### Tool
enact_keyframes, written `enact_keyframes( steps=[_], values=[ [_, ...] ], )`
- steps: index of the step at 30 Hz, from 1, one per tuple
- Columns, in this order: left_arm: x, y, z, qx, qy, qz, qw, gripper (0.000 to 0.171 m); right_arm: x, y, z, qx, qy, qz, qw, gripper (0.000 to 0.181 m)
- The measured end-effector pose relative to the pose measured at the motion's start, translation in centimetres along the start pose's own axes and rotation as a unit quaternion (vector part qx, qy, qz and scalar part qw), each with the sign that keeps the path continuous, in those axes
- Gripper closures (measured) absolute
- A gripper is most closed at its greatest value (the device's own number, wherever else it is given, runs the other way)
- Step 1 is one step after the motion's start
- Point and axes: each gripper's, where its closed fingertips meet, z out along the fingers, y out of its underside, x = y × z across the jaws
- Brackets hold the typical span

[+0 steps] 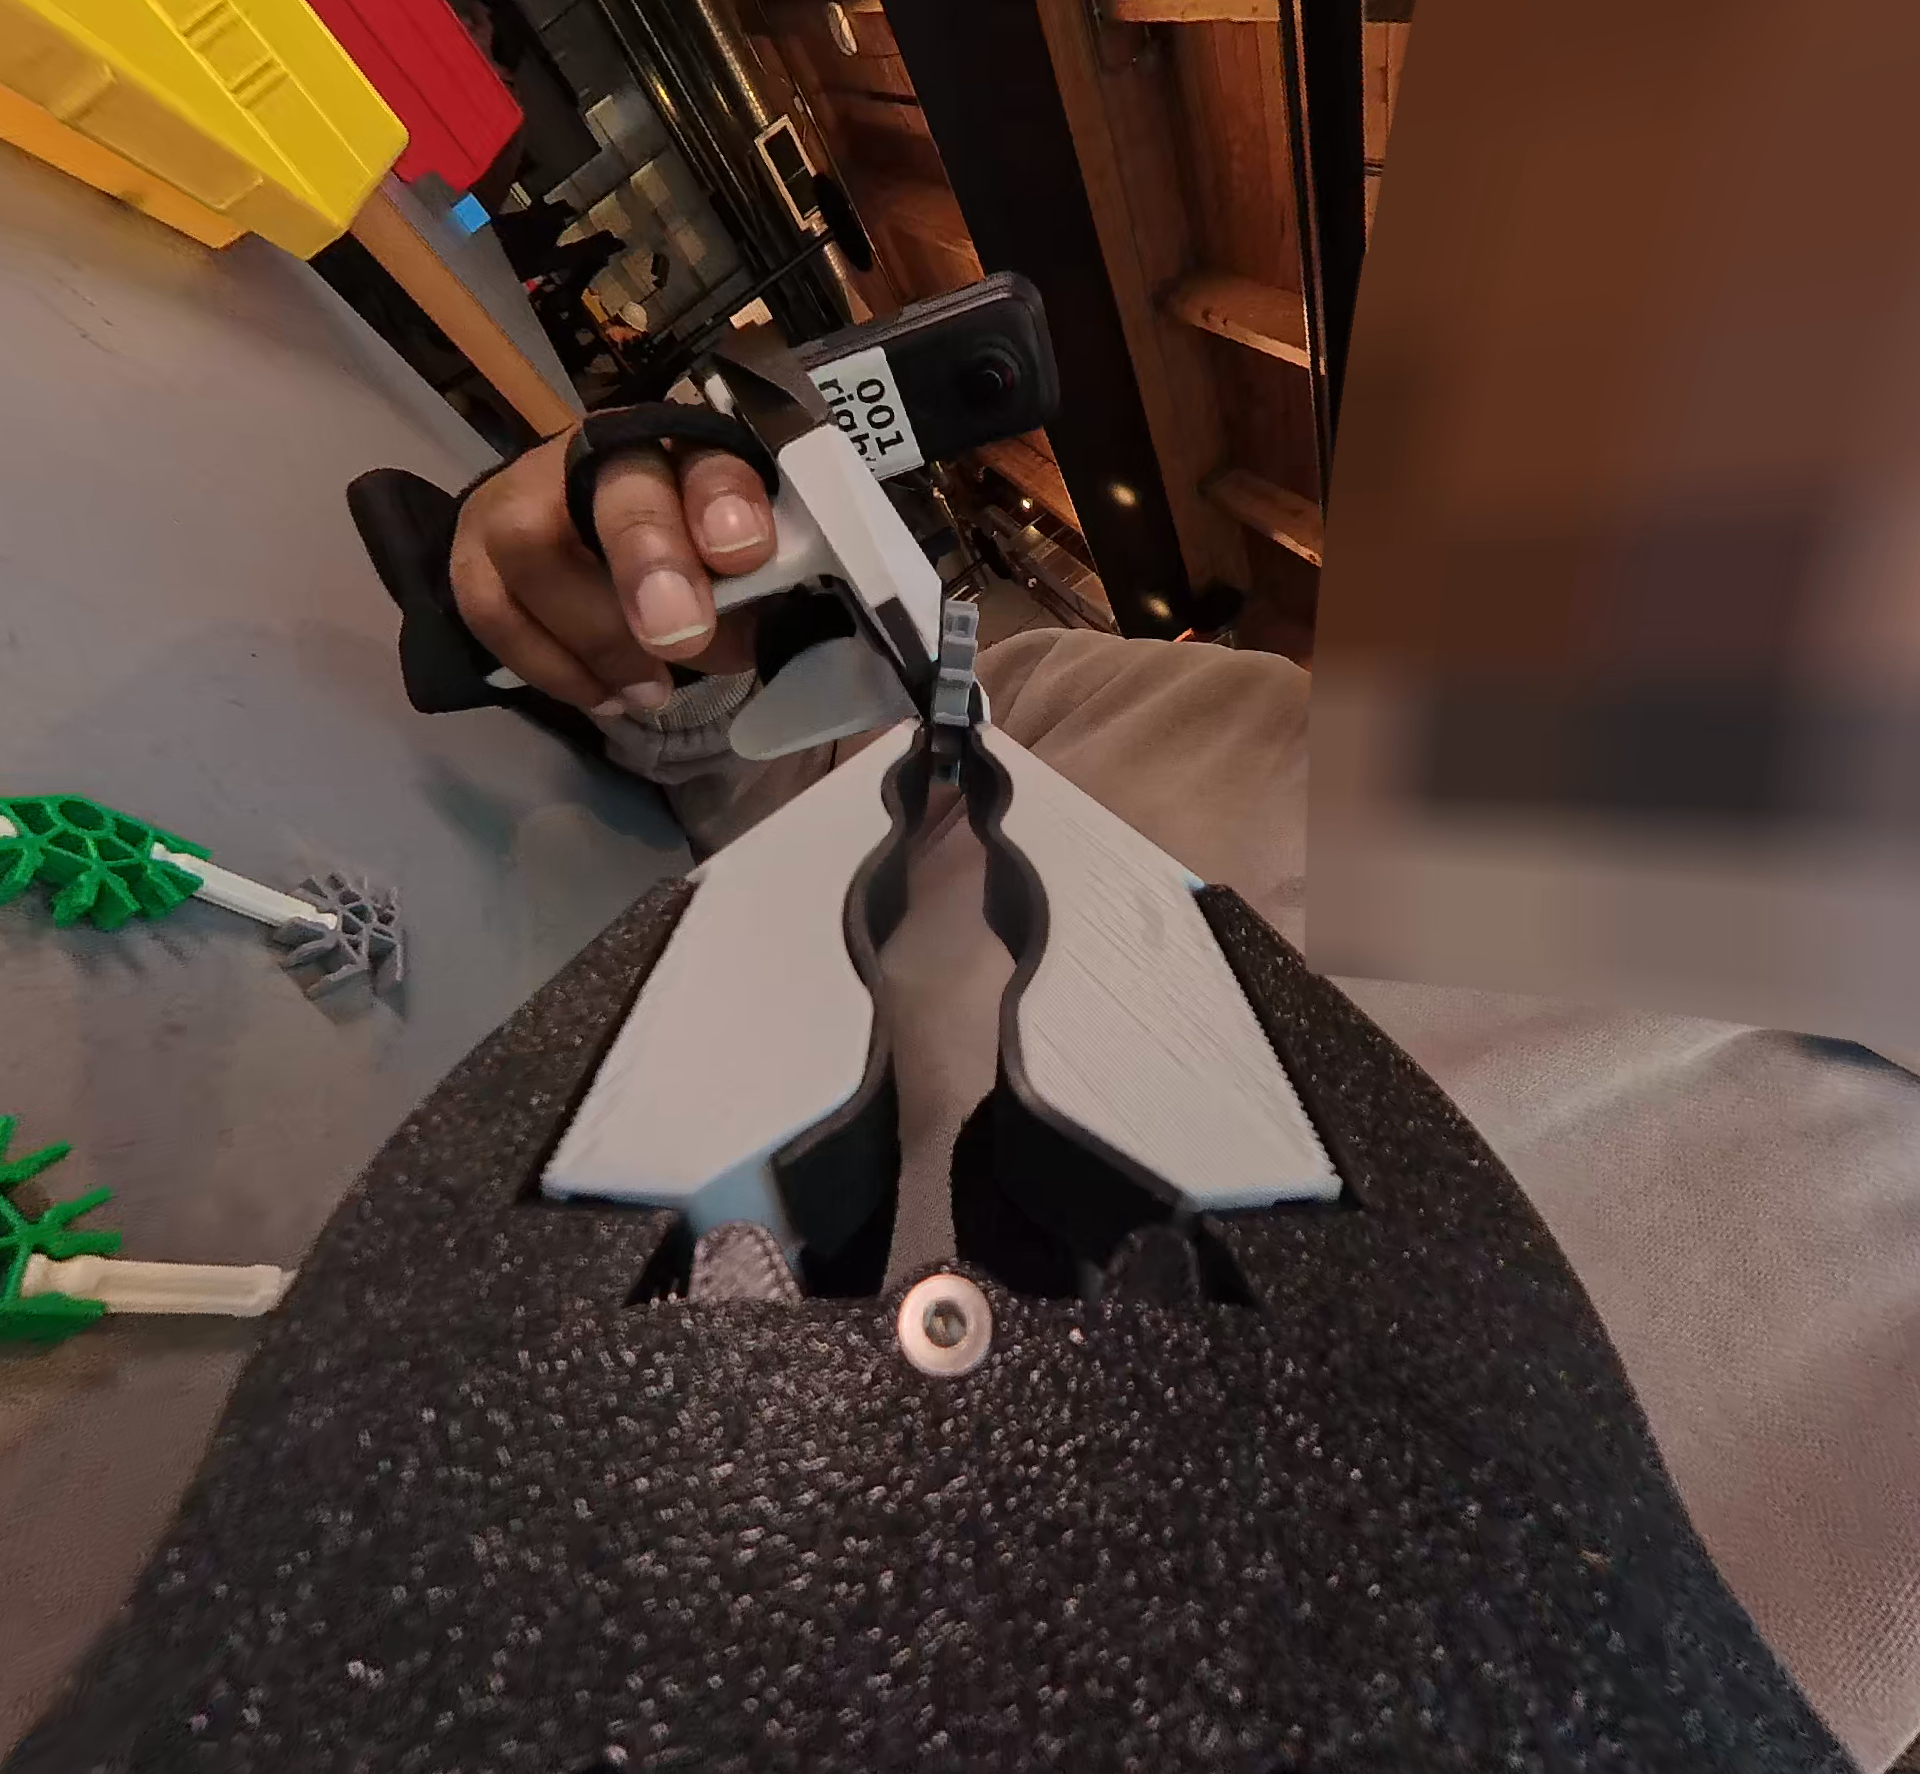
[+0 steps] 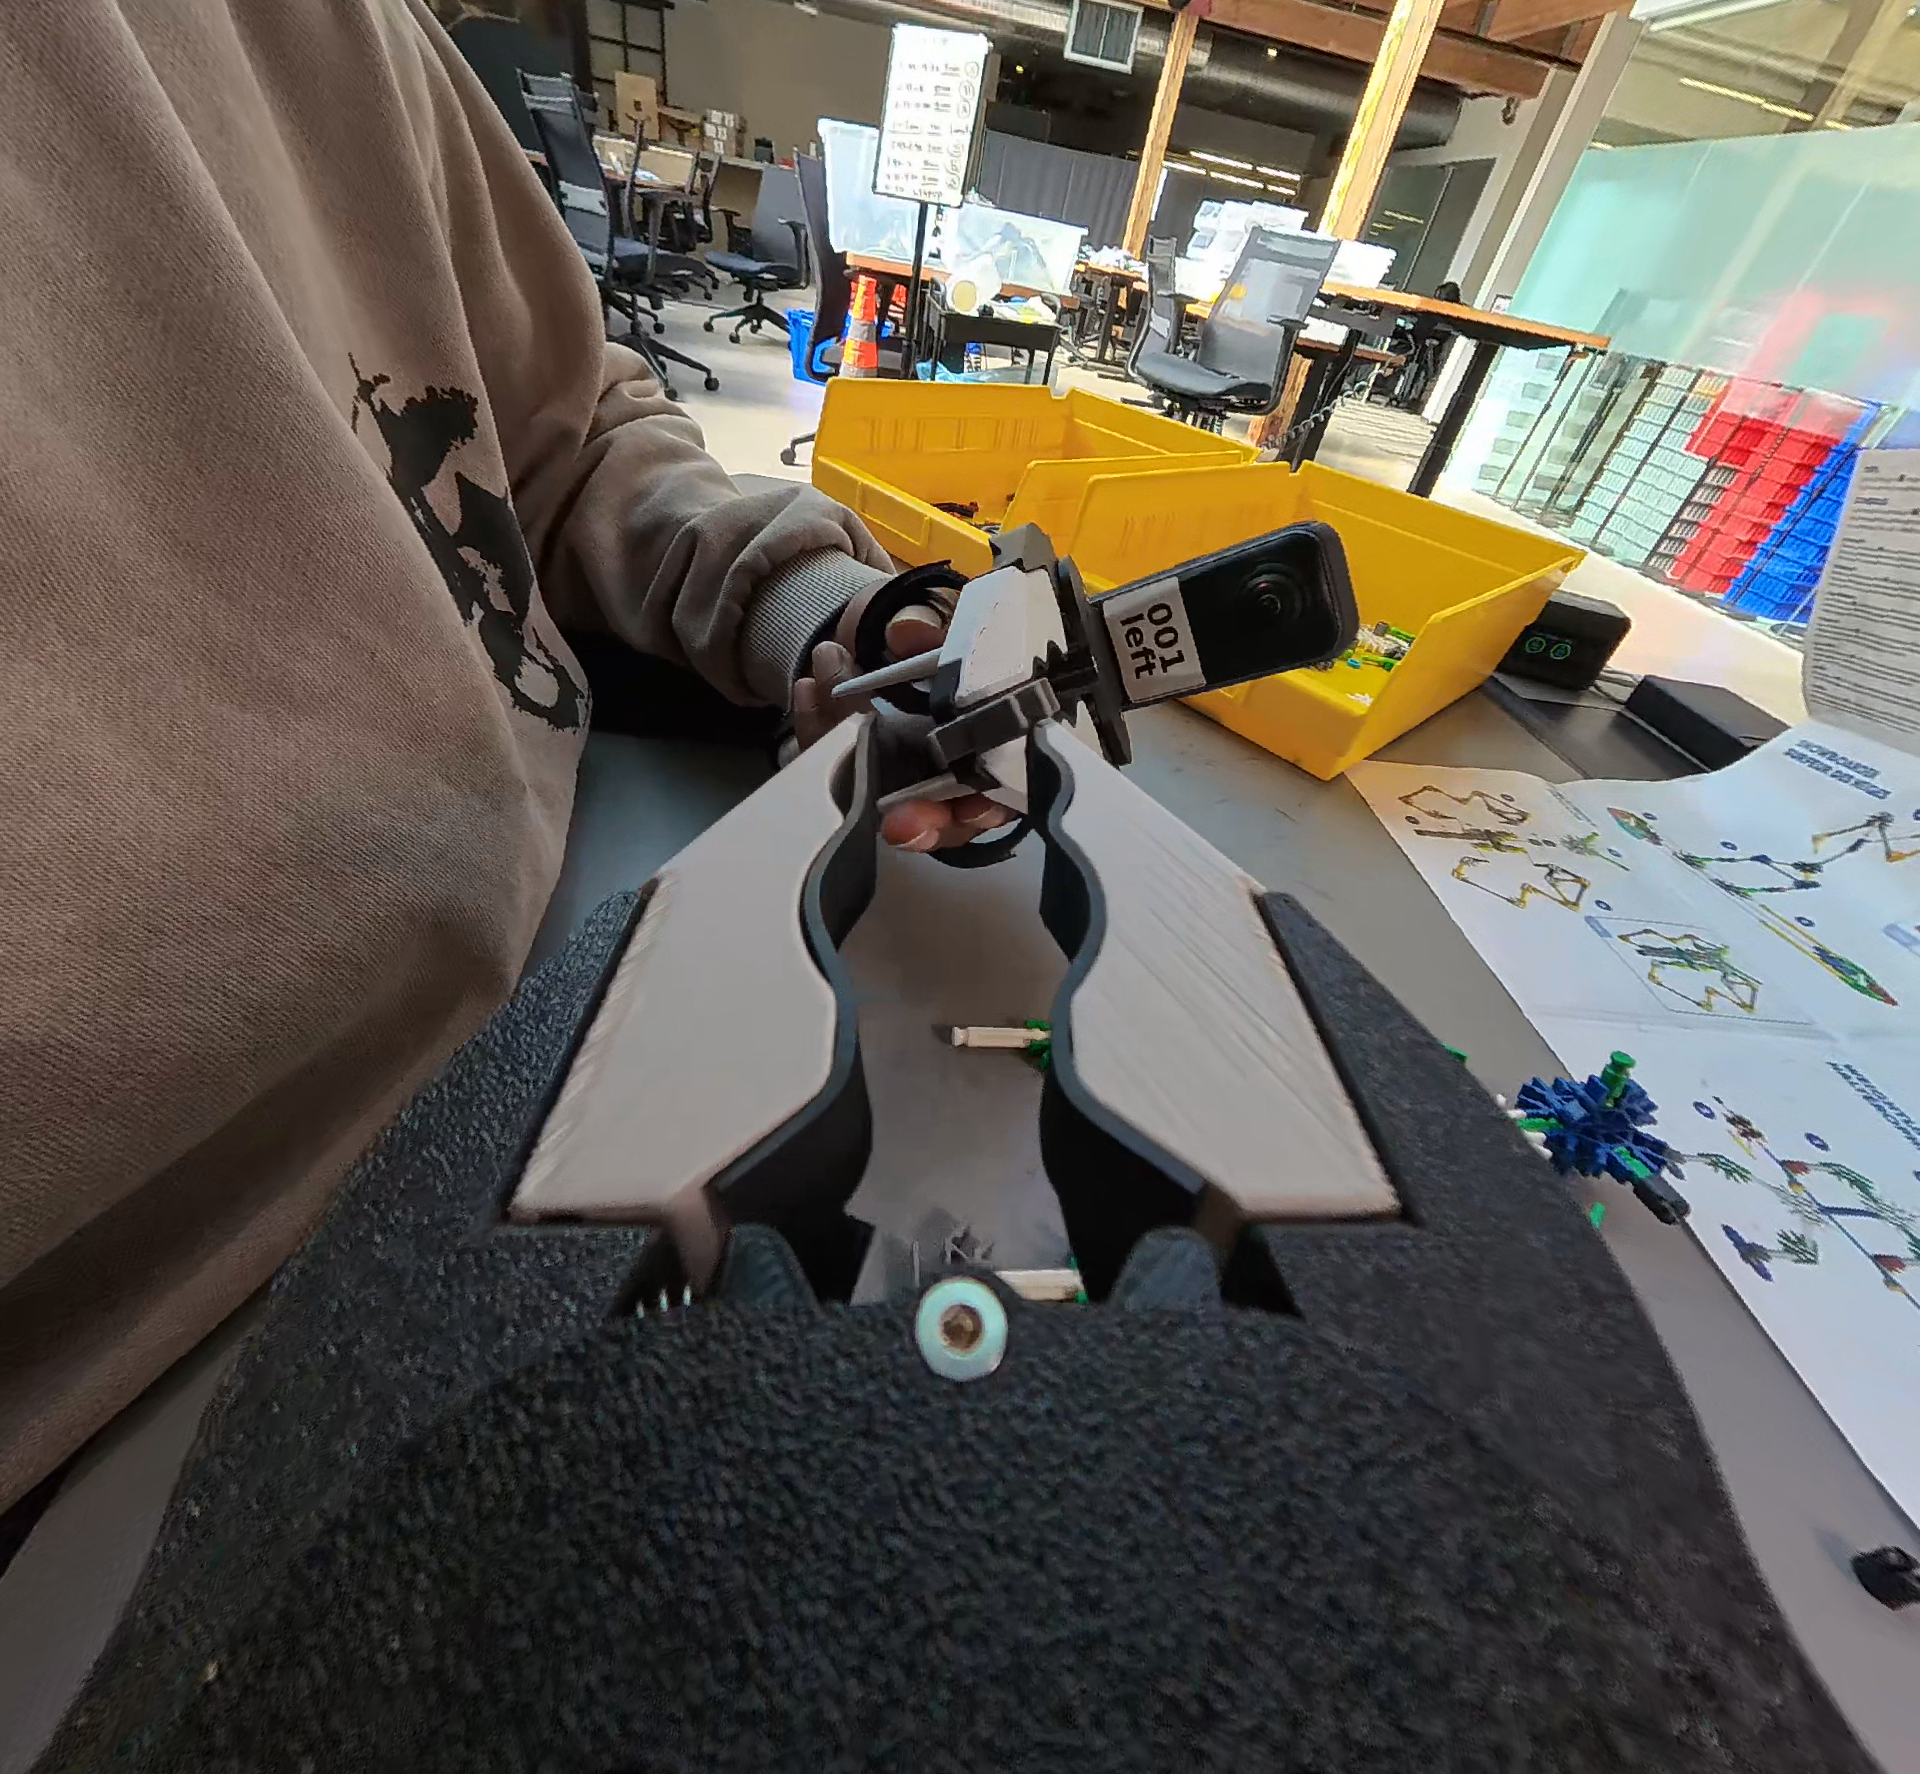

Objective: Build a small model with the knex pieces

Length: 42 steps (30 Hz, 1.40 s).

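Note:
My left gripper (image 1: pixel 948 753) is shut on a small grey rod piece (image 1: pixel 956 675), which sticks up out of its tips above the person's lap. In the right wrist view the left gripper (image 2: pixel 987 701) faces me, and the grey rod (image 2: pixel 883 680) points out to the left. My right gripper (image 2: pixel 951 748) has its jaws apart, and its tips stand on either side of the left gripper's tips. In the left wrist view one right finger (image 1: pixel 816 706) lies against the grey piece, with a hand (image 1: pixel 582 571) behind it.
On the grey table (image 1: pixel 208 477) lie a green-and-white piece (image 1: pixel 94 857) joined to a grey connector (image 1: pixel 348 924), and another green piece (image 1: pixel 52 1257). Yellow bins (image 2: pixel 1351 519), instruction sheets (image 2: pixel 1662 893), a blue connector cluster (image 2: pixel 1590 1127) and a white rod (image 2: pixel 992 1035) are nearby. Less than 4 cm separates the two grippers' tips. The grey connector (image 1: pixel 348 924) is about equally far from each gripper, around 12 cm.

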Motion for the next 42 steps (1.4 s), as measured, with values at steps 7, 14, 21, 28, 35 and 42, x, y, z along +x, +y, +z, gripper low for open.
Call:
enact_keyframes(
  steps=[7, 14, 21, 28, 35, 42],
  values=[
    [0.6, 1.2, 0.8, -0.028, 0.029, -0.011, 0.999, 0.168, -0.4, -0.5, 0.0, 0.011, -0.011, 0.001, 1.000, 0.140],
    [0.3, 1.6, 1.1, -0.035, 0.032, -0.029, 0.998, 0.168, -1.3, -0.8, 0.0, 0.015, -0.035, 0.001, 0.999, 0.157],
    [-2.5, -0.8, -1.1, 0.005, -0.093, 0.018, 0.995, 0.150, 1.6, 1.9, -0.1, -0.067, 0.035, 0.011, 0.997, 0.157],
    [-6.2, -0.8, -2.9, -0.025, -0.254, 0.088, 0.963, 0.149, 4.2, 7.2, 0.0, -0.221, 0.112, -0.031, 0.968, 0.157],
    [-7.8, -0.6, -2.1, -0.025, -0.275, 0.063, 0.959, 0.146, 4.6, 8.8, 0.4, -0.266, 0.126, -0.061, 0.954, 0.157],
    [-7.5, -0.9, -2.1, -0.001, -0.247, 0.032, 0.968, 0.148, 4.5, 8.3, 0.6, -0.255, 0.131, -0.089, 0.954, 0.157]
  ],
)
